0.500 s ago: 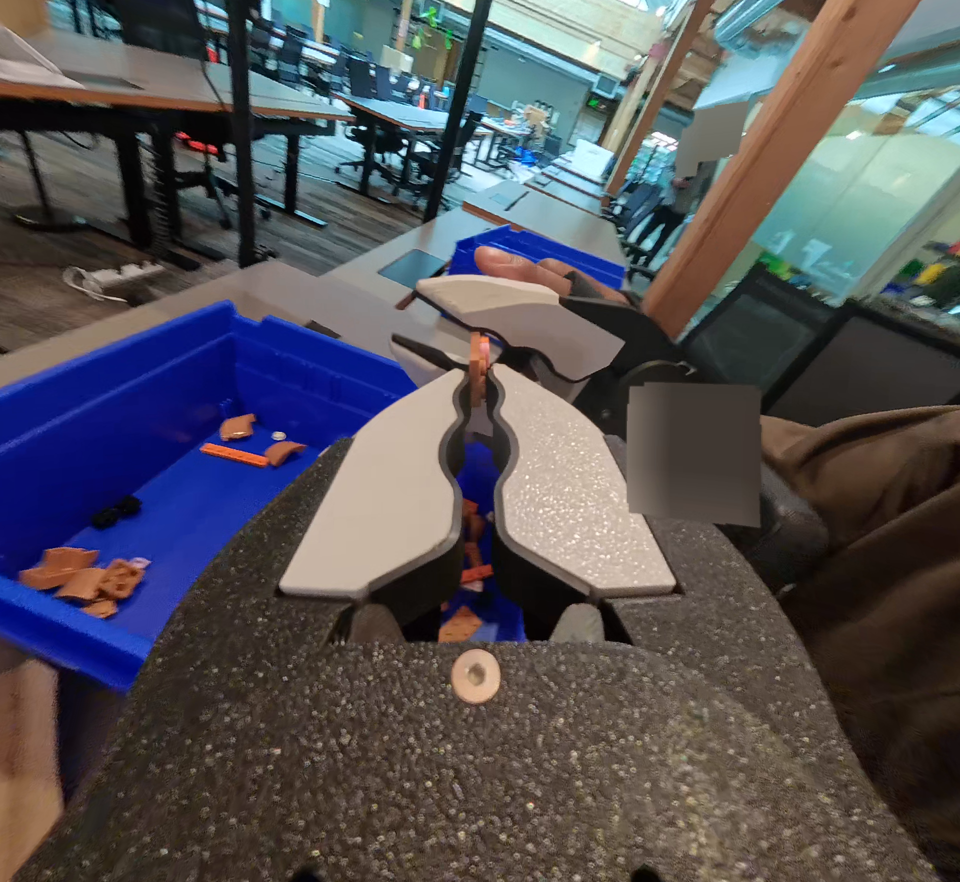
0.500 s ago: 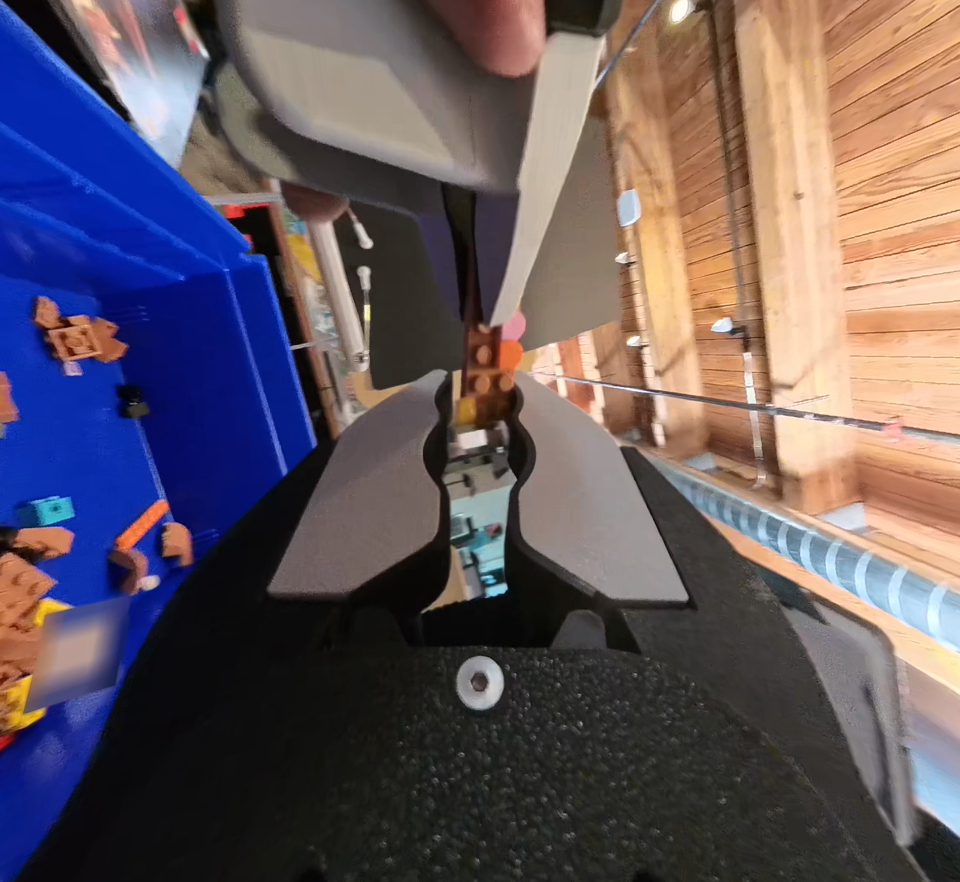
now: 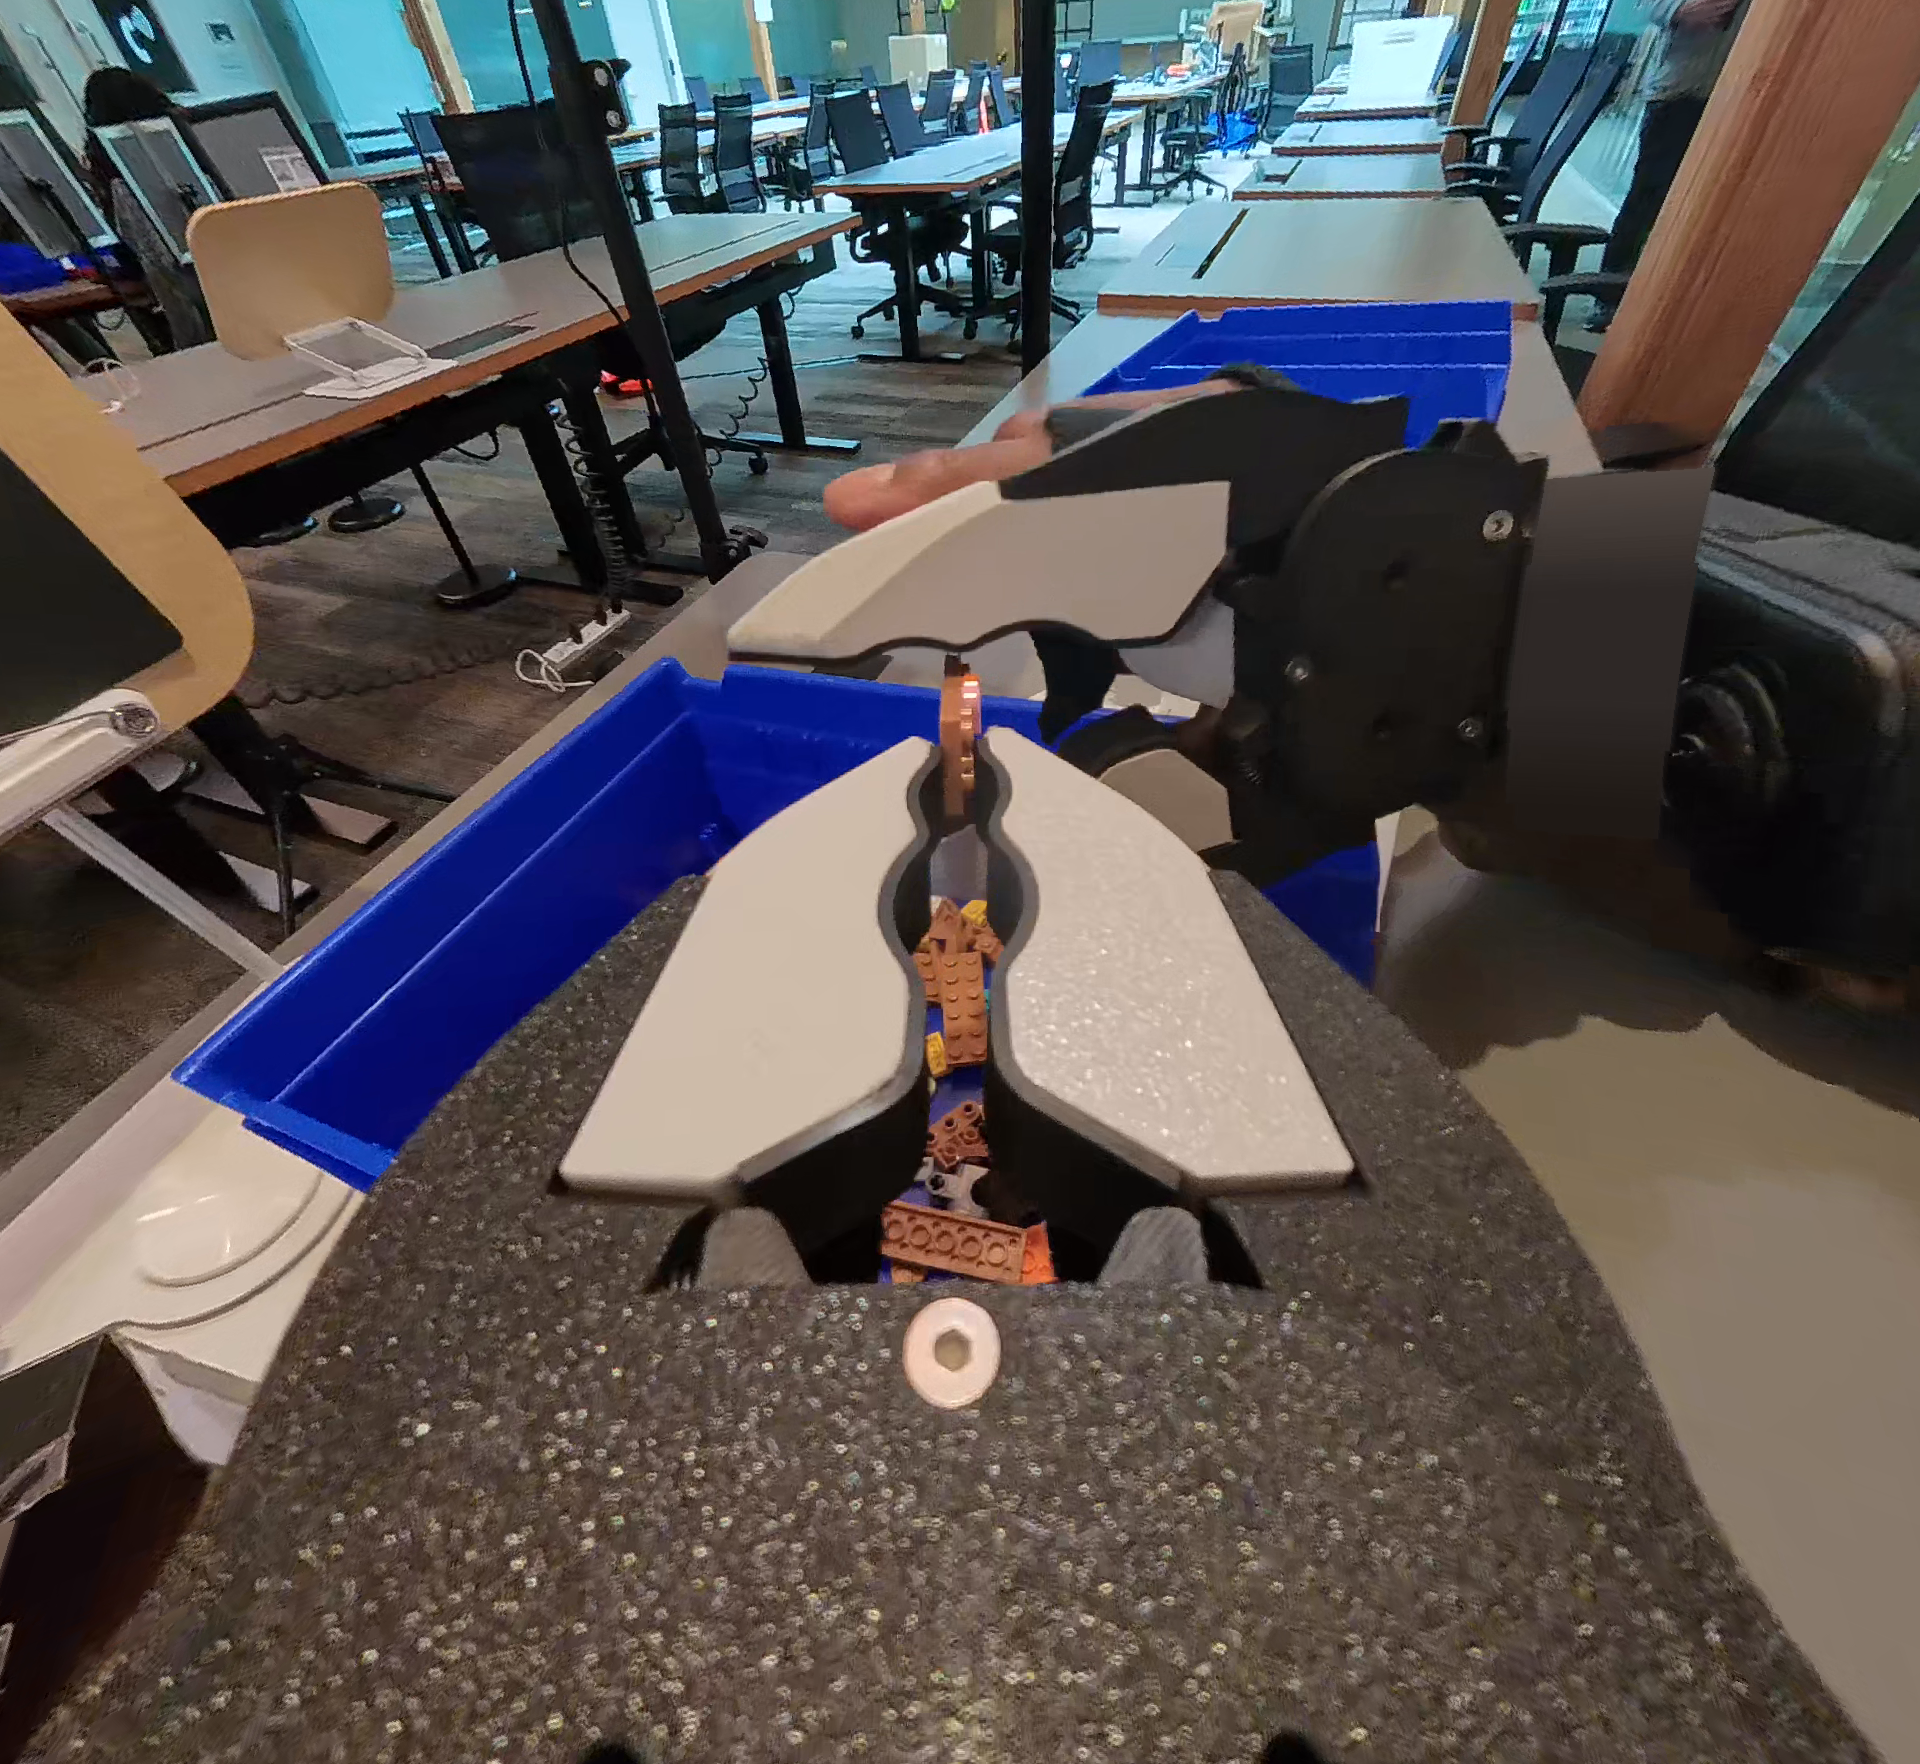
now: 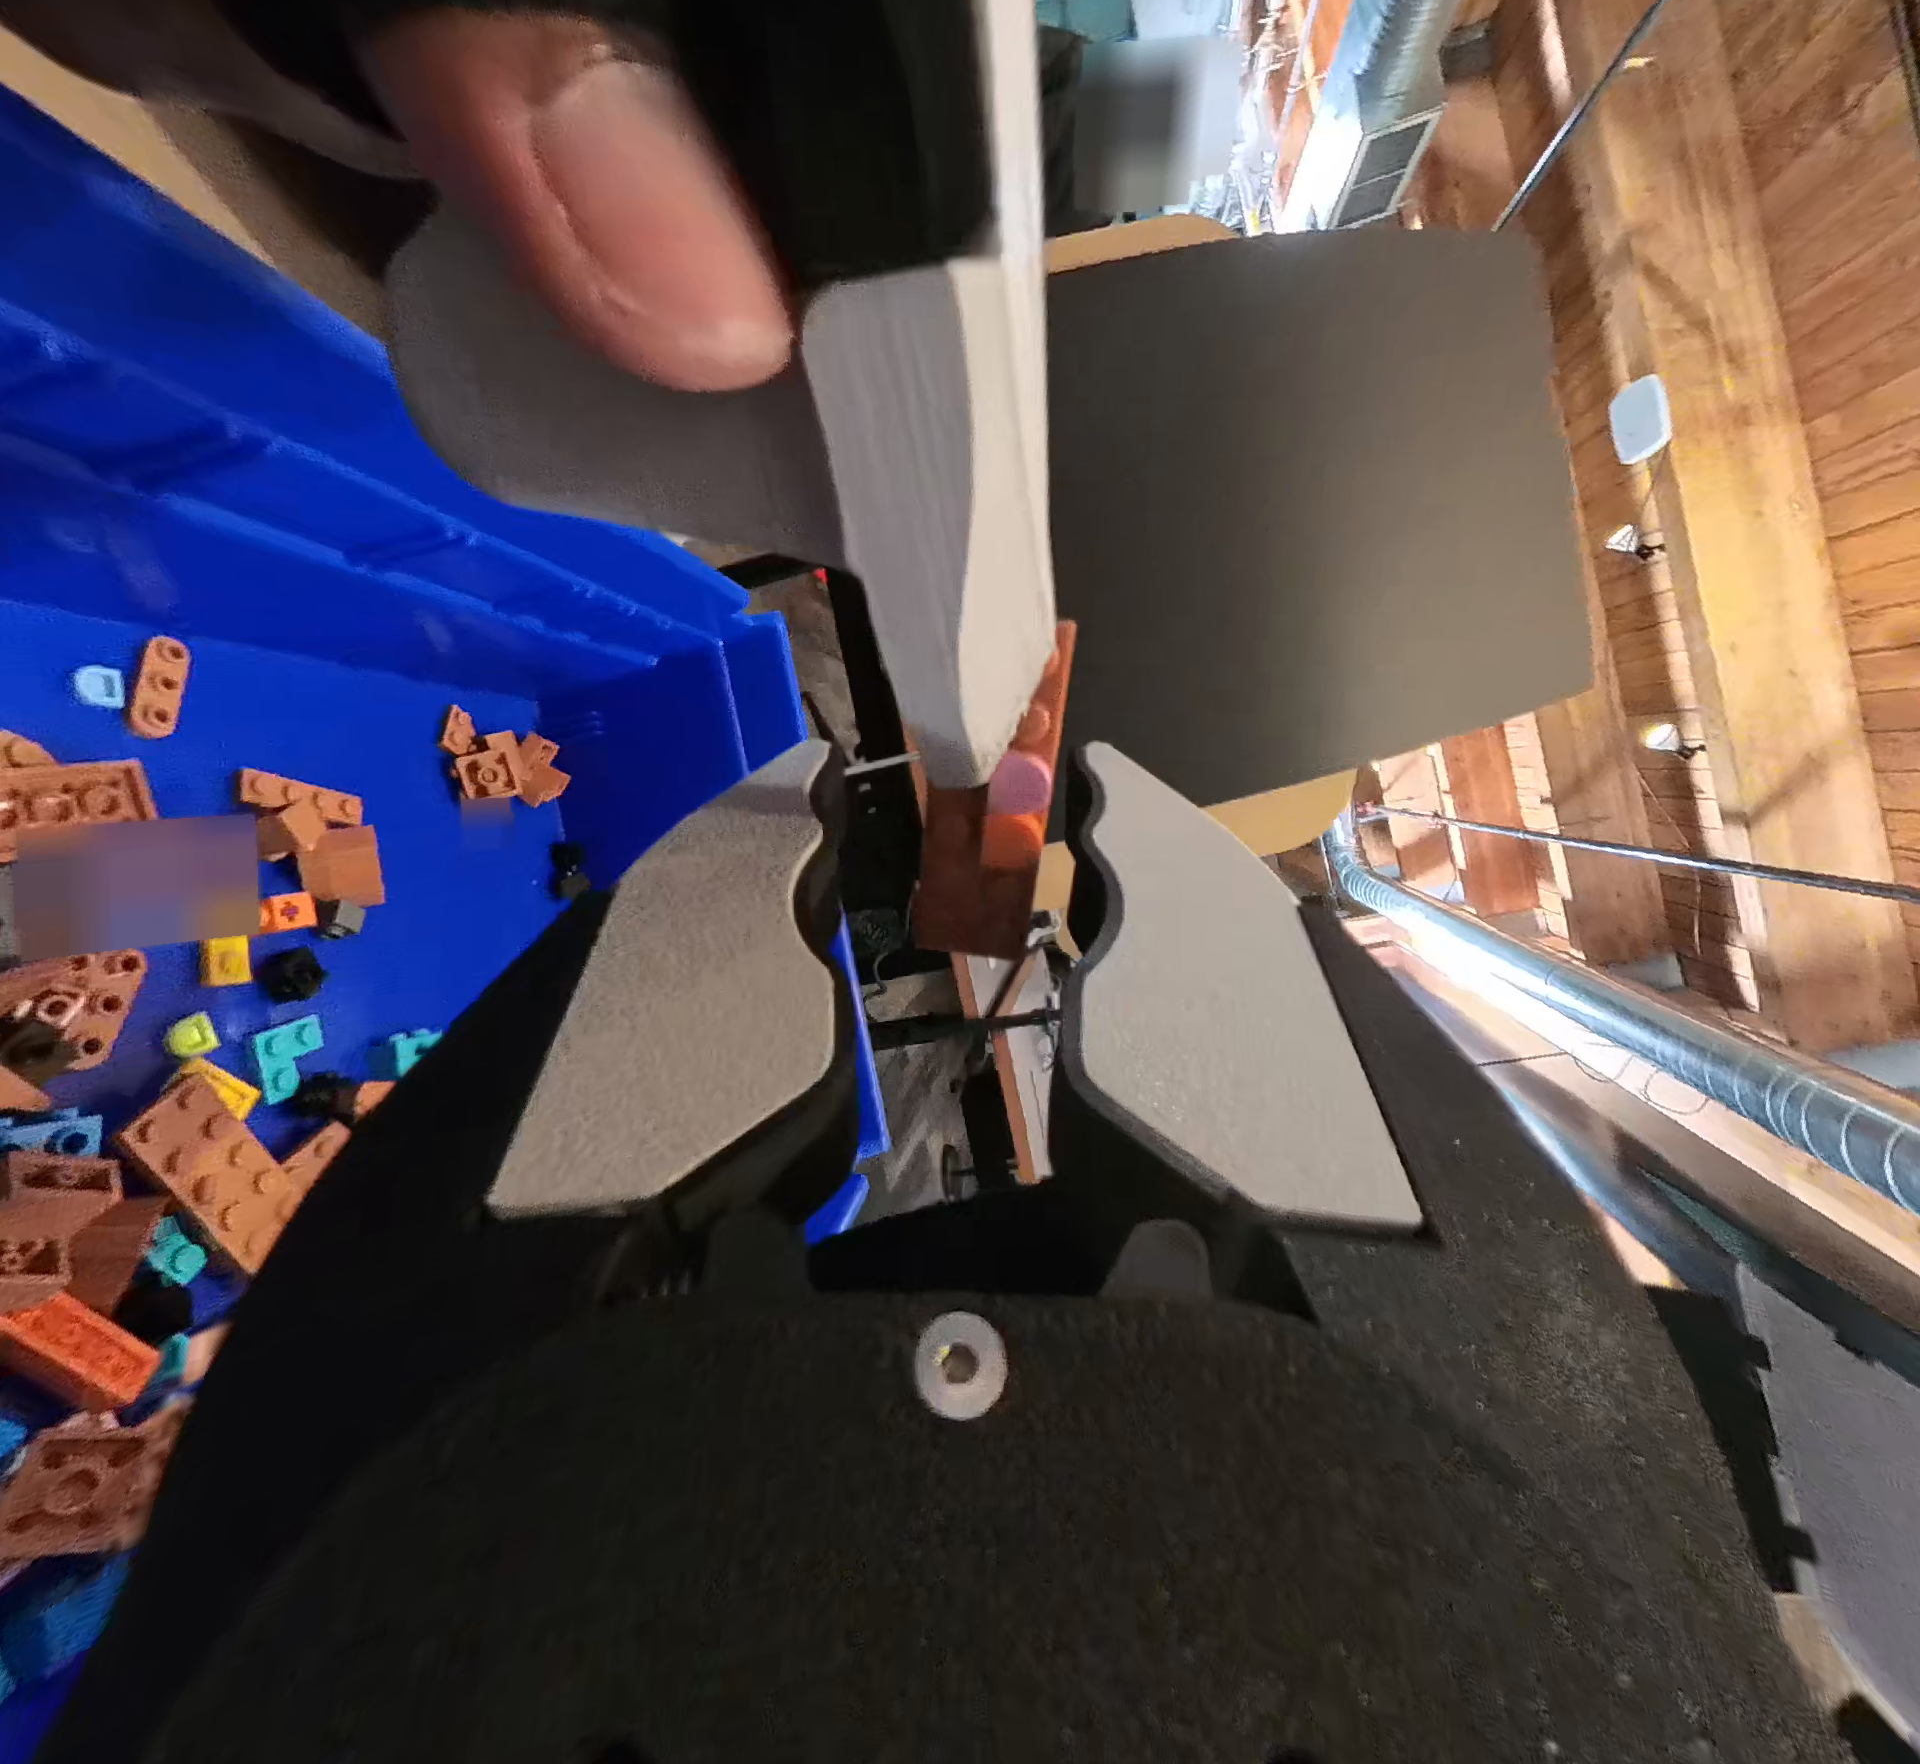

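Above the blue bin (image 3: 499, 925), your left gripper (image 3: 958, 758) is pinching the brown plate (image 3: 958, 738) edge-on, while your right gripper (image 4: 951, 867), jaws spread, is flanking its free end.

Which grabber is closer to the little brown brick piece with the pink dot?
Left. The left gripper is shut on the brown brick piece, pinching it edge-on. The right gripper is open, its fingers either side of the piece without touching it.
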